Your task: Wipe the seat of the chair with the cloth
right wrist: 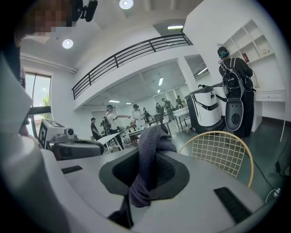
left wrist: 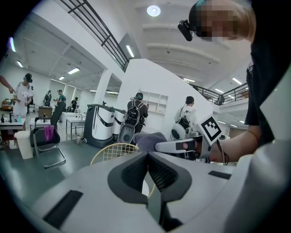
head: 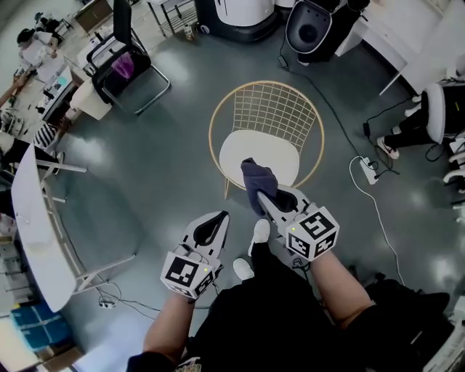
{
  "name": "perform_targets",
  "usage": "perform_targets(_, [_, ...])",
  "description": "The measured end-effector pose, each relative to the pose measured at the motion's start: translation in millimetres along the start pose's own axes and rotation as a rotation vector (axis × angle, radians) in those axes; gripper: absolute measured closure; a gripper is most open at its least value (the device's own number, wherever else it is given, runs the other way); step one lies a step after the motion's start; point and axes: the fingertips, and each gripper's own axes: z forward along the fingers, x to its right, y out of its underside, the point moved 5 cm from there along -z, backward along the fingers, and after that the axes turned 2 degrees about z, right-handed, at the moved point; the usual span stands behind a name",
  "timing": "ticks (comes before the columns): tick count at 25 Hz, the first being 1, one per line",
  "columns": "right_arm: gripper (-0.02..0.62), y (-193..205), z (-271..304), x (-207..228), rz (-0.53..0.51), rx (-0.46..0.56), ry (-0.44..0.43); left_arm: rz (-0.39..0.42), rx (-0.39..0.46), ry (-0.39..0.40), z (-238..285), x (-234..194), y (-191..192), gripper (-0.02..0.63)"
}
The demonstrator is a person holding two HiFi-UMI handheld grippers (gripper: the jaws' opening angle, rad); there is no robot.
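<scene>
A chair with a gold wire back and a round white seat stands on the grey floor in front of me. My right gripper is shut on a dark grey-blue cloth, which bunches up above the front edge of the seat. In the right gripper view the cloth is pinched between the jaws, with the wire back to the right. My left gripper hangs shut and empty, low and left of the seat. From the left gripper view, the cloth and wire back show ahead.
A black office chair stands at upper left and a long white table along the left. A white power strip with cables lies right of the chair. White and black machines stand behind it. My white shoes are near the seat.
</scene>
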Motion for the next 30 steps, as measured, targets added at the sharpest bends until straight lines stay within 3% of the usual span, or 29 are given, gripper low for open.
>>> perform_targets(10, [0.532, -14, 40, 72, 0.035, -0.015, 0.005, -0.004, -0.031, -0.002, 74, -43, -6, 0.589])
perform_targets(19, [0.532, -22, 57, 96, 0.054, -0.007, 0.029, 0.038, -0.056, 0.022, 100, -62, -13, 0.589])
perform_targets(24, [0.532, -19, 72, 98, 0.079, 0.001, 0.078, 0.057, -0.064, 0.075, 104, -79, -13, 0.589])
perform_targets(30, [0.532, -9, 102, 100, 0.125, 0.026, 0.188, 0.083, -0.102, 0.202, 108, -111, -4, 0.589])
